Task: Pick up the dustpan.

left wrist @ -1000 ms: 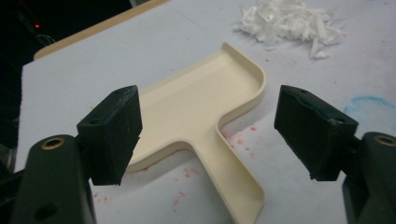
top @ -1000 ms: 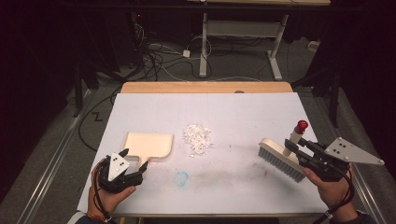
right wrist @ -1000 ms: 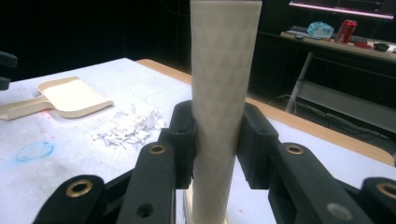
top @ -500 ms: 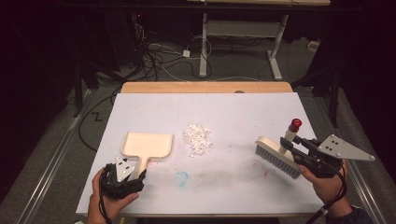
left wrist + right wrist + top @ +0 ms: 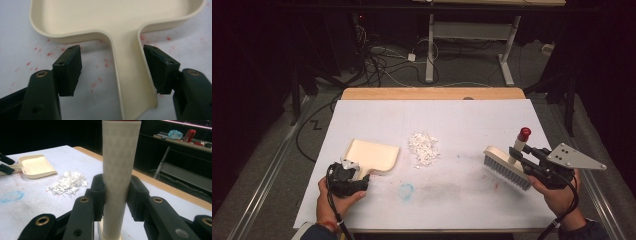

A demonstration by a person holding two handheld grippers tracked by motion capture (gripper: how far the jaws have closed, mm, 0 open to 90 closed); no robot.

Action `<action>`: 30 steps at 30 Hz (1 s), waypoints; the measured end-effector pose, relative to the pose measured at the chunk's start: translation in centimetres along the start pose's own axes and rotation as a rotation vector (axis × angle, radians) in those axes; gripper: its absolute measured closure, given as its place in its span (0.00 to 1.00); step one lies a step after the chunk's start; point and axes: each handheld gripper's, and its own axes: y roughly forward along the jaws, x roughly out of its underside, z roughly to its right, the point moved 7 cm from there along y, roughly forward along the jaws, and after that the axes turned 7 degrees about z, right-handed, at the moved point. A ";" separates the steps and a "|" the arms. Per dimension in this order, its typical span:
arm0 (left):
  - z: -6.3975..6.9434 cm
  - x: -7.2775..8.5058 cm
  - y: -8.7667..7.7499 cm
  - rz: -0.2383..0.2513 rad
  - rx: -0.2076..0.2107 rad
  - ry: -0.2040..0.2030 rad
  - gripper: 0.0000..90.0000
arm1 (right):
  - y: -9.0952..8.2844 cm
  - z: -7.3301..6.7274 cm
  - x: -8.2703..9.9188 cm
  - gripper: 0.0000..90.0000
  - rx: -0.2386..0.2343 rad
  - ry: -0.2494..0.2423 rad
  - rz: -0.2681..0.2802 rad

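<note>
A cream dustpan (image 5: 371, 155) lies flat at the left of the white table cover, its handle (image 5: 130, 75) pointing at the person. My left gripper (image 5: 360, 175) (image 5: 112, 60) straddles that handle. Its jaws have just been closing and are open: the right pad is near the handle's edge, the left pad (image 5: 68, 67) is still well apart. My right gripper (image 5: 518, 156) (image 5: 117, 192) is shut on the upright, red-tipped handle (image 5: 120, 157) of a hand brush (image 5: 504, 166), which is held just over the table at the right. A pile of white paper scraps (image 5: 423, 147) (image 5: 67, 183) lies between dustpan and brush.
A faint blue ring mark (image 5: 406, 190) and red specks stain the white cover (image 5: 462, 115). The bare wooden table edge (image 5: 432, 93) runs along the far side. Beyond it are cables on the floor and a white desk frame (image 5: 472, 35).
My left gripper has moved forward and down from beside the dustpan to straddle its handle, jaws narrowing. The right gripper and brush have barely shifted.
</note>
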 end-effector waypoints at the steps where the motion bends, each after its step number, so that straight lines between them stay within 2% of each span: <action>1: -0.2 -0.2 0.2 -0.003 0.021 -0.021 0.35 | 0.0 0.0 0.1 0.78 0.001 0.006 -0.003; 4: -0.6 -0.5 0.6 0.000 0.029 -0.029 0.40 | -0.1 0.2 0.2 0.78 0.008 0.006 -0.006; 5: -0.6 -0.8 0.8 0.001 0.035 -0.013 0.44 | -0.1 0.2 0.2 0.78 0.007 0.005 -0.006; 10: -1.0 -1.5 1.3 0.000 0.044 -0.010 0.62 | 0.0 0.2 0.5 0.78 0.005 0.010 -0.020; 12: -1.1 -1.9 1.6 -0.006 0.049 0.001 0.69 | 0.0 0.3 0.6 0.78 0.007 0.025 -0.018; 16: -1.6 -2.7 2.2 -0.030 0.074 0.014 0.70 | 0.0 0.5 0.7 0.78 0.003 0.035 -0.018; 19: -1.9 -3.2 2.4 -0.035 0.069 0.028 0.70 | 0.2 0.4 0.8 0.78 0.000 0.033 -0.022; 22: -2.5 -4.2 2.5 -0.046 0.064 0.086 0.70 | 0.3 0.5 0.9 0.78 0.004 0.033 -0.025; 26: -2.9 -5.3 0.9 -0.038 0.080 0.139 0.70 | 0.2 0.8 0.9 0.78 0.015 0.036 -0.020; 30: -3.3 -5.3 -0.9 -0.045 0.089 0.185 0.70 | 0.1 1.3 0.8 0.78 0.040 0.041 -0.018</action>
